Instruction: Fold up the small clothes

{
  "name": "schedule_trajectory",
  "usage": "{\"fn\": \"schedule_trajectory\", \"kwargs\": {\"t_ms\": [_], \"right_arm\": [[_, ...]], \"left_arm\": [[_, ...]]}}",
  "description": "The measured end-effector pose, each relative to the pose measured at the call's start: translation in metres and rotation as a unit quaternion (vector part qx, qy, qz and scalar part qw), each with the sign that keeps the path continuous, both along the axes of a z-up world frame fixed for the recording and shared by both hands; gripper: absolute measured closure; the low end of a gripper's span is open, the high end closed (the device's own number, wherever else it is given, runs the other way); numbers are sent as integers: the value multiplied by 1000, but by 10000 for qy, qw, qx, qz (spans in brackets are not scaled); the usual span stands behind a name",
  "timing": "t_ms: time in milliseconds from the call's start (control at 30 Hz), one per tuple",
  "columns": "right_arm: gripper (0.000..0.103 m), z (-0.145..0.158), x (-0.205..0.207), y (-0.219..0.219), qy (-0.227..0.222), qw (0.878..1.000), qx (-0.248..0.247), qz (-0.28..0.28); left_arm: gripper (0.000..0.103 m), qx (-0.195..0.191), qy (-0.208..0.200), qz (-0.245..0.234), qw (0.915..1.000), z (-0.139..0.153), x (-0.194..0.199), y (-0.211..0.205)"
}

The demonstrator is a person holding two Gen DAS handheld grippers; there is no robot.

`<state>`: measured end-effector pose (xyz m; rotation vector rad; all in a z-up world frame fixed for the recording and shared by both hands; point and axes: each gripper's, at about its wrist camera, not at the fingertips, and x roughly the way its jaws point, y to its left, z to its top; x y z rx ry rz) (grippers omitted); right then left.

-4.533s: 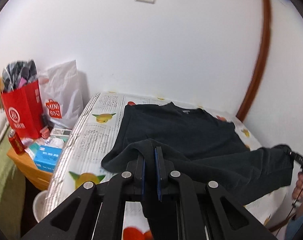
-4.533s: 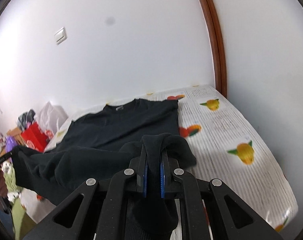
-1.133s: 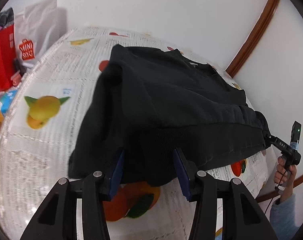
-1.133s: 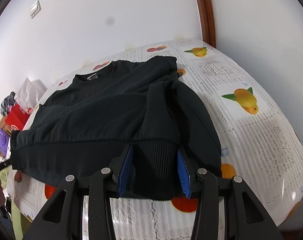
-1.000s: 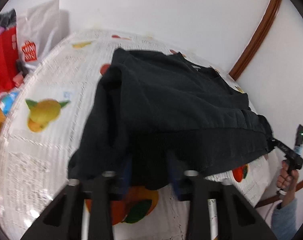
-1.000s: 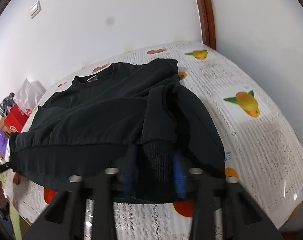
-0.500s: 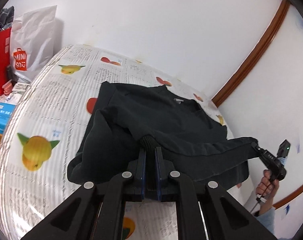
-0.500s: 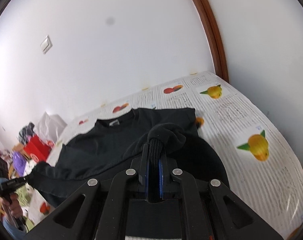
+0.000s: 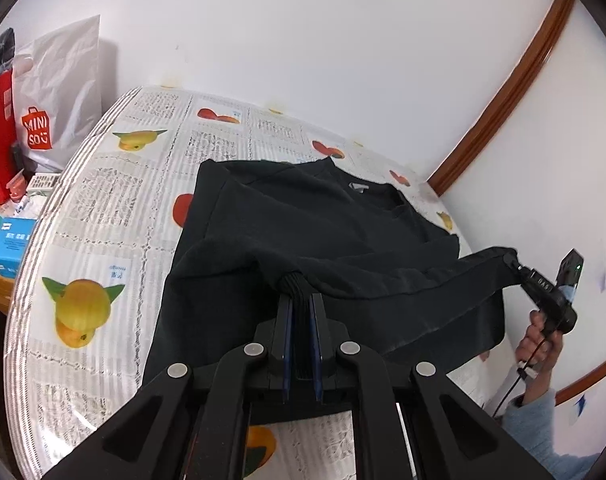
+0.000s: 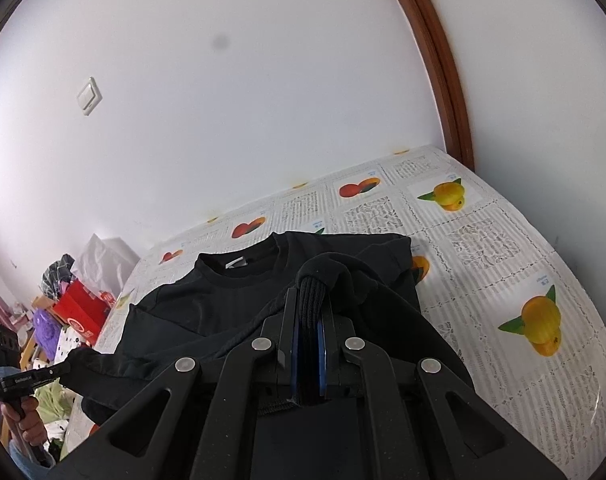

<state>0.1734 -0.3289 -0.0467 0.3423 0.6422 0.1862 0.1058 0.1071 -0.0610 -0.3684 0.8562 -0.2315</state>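
Both grippers are clamped on the ribbed hem of the black sweatshirt [image 9: 303, 236]: left gripper [image 9: 301, 320], right gripper [image 10: 307, 320]. Each is angled downward; the collar is laid toward 12 o'clock on the fruit-print tablecloth [image 9: 103, 200].

The right tool [image 10: 307, 322] pinches the black sweatshirt's [image 10: 231, 300] ribbed hem above the fruit-print worktop [image 10: 483, 248]; far left, seemingly the left tool [image 10: 59, 370] clamps another corner.
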Motion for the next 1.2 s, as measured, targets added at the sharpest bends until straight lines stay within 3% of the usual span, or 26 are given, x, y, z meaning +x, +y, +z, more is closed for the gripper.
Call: {"fn": "schedule_trajectory", "kwargs": {"t_ms": [233,300,433,533,633,767,933,1033,1200], "right_arm": [[96,0,-9,-4,10,10000,91,-7],[96,2,-7,-3,-13,10000,15,-12],[96,2,7,-4,2,10000,-20,-54],[96,-3,24,-5,66,9999,21,-109],[96,-13,43,-7,201,9996,65,-164],[96,-31,65,-5,472,9986,-124,-226],[91,-49,70,-7,865,9952,-388,-258],[87,-41,55,-7,799,9948,-544,-316],[71,-8,13,14,341,9936,-1054,-204]], "left_arm": [[95,-139,-312,208,9992,5,13,2],[95,34,-494,405,9979,11,22,4],[95,19,-643,556,9964,12,43,9],[95,423,-823,873,9919,12,61,13],[95,351,-686,901,9929,2,83,21],[95,204,-428,764,9960,-16,99,24],[95,103,-246,414,9988,-24,86,20],[95,155,-251,125,9995,-23,70,13],[95,329,-323,-400,9981,-17,35,-7]]}}
